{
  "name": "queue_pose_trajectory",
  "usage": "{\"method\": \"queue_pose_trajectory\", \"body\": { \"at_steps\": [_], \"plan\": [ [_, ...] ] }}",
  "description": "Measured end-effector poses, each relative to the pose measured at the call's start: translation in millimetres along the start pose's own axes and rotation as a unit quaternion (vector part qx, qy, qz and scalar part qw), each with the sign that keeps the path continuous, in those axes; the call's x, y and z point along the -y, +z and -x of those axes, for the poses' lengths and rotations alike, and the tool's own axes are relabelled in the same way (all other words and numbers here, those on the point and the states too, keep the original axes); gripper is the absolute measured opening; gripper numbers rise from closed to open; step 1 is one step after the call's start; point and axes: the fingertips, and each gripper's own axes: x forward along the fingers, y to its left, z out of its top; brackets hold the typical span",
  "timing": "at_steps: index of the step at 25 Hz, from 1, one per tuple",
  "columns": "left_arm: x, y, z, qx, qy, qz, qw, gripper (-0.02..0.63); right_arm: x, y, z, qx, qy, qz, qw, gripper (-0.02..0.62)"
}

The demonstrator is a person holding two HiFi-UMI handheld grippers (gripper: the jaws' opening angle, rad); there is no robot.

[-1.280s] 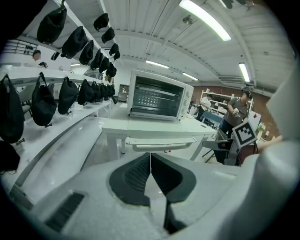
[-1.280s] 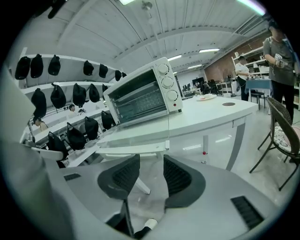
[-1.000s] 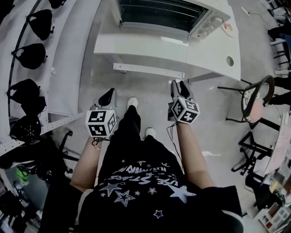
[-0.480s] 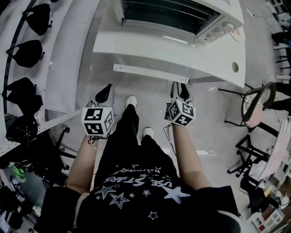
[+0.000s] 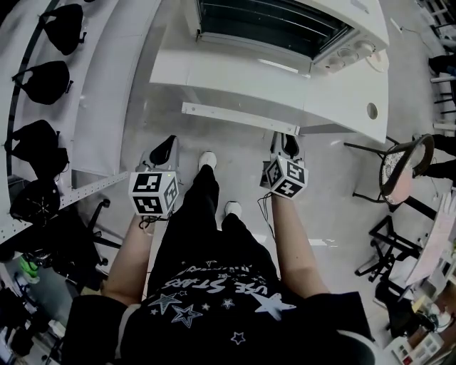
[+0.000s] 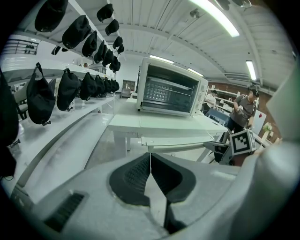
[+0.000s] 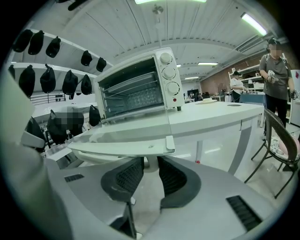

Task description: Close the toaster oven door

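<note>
A white toaster oven (image 5: 271, 21) stands on a white table (image 5: 342, 85), its glass door (image 5: 228, 78) folded down flat toward me. The door's white handle bar (image 5: 239, 117) runs along its near edge. My right gripper (image 5: 285, 141) sits just under the bar's right end. In the right gripper view the handle (image 7: 126, 149) lies right above the right gripper (image 7: 150, 161). Its jaws have just been closing but keep a gap, with no pad pressing on anything. My left gripper (image 5: 165, 146) hangs below the bar's left end, pads together and empty (image 6: 150, 157).
Black caps (image 5: 43, 85) hang along white shelving on the left. A dark metal chair (image 5: 399, 164) stands to the right of the table. People (image 7: 276, 70) stand in the background at the right. My legs and shoes (image 5: 206, 160) are between the grippers.
Both grippers have edged a little toward the door handle. The right gripper's tips now lie under the bar's right end.
</note>
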Motion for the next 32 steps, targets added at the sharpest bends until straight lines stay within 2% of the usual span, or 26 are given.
{"method": "queue_pose_trajectory", "body": {
  "at_steps": [12,21,32],
  "plan": [
    [1.7,22.9,8.0,0.029,0.002,0.004,0.9996,0.021,-6.3,33.5,25.9,0.020,0.005,-0.022,1.000,0.089],
    [-5.2,41.9,21.5,0.049,0.005,0.013,0.9987,0.021,-16.8,79.8,49.7,0.043,0.013,-0.028,0.999,0.089],
    [1.6,86.0,18.9,0.084,-0.009,0.015,0.9963,0.021,-22.7,135.8,61.1,0.066,0.016,-0.040,0.997,0.089]
  ]
}}
